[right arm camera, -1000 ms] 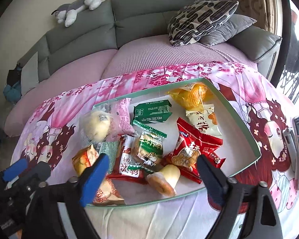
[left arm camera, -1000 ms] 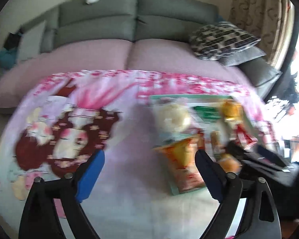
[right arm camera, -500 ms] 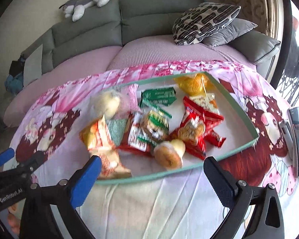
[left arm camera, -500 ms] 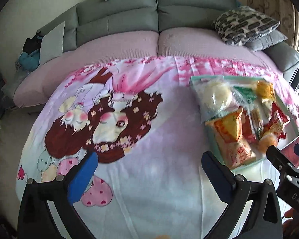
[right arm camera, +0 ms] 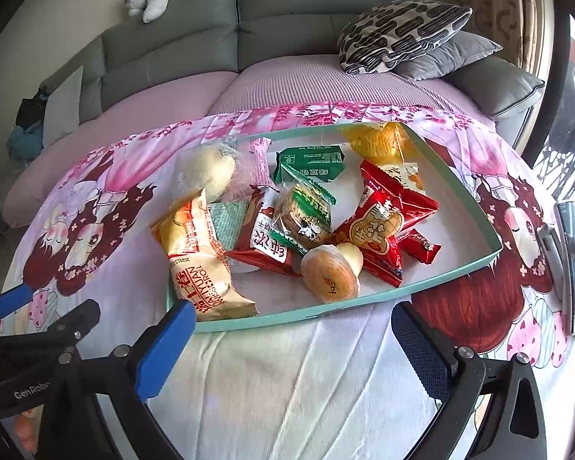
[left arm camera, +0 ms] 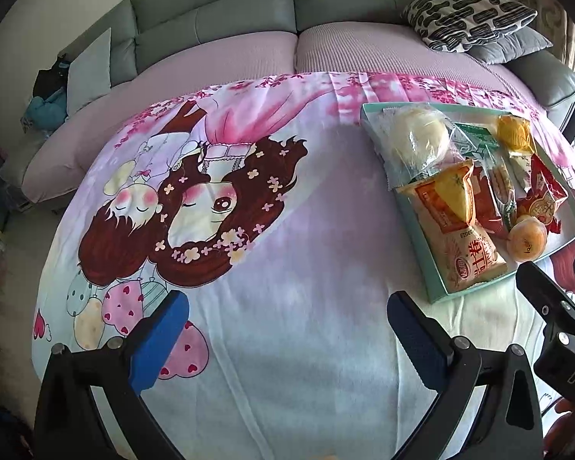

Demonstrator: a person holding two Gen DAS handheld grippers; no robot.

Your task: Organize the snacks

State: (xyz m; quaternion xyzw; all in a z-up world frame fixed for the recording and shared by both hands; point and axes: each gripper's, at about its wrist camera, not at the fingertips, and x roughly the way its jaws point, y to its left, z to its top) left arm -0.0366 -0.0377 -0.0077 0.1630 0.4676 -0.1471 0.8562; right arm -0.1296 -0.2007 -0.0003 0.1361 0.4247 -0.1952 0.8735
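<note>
Snacks (right arm camera: 306,222) lie all together in the tray (right arm camera: 460,264), a shallow teal-rimmed one that stands on the cloth (left arm camera: 287,268) with the cartoon print. They are heaped and not sorted: the roll (right arm camera: 199,264) in its orange and white bag leans over the near left rim, the bun (right arm camera: 207,170) rests at the far left corner, the red packs (right arm camera: 383,226) overlap each other in the middle, and the cake (right arm camera: 331,272) lies near the front rim. The green pack (right arm camera: 310,159) and the yellow pack (right arm camera: 379,142) are at the far side. The right part of the tray floor is bare.

The right gripper (right arm camera: 287,329) hangs just before the front rim with its fingers spread wide and nothing between them, probably so that it can take any pack from this side. The left gripper (left arm camera: 283,326) is also spread wide and empty, over the free cloth to the left of the tray.

I judge that this scene fits two stages: snacks gathered into the tray already, or a heap that waits to be laid out in order. The heap looks loose, so pulling one pack may shift its neighbours.
</note>
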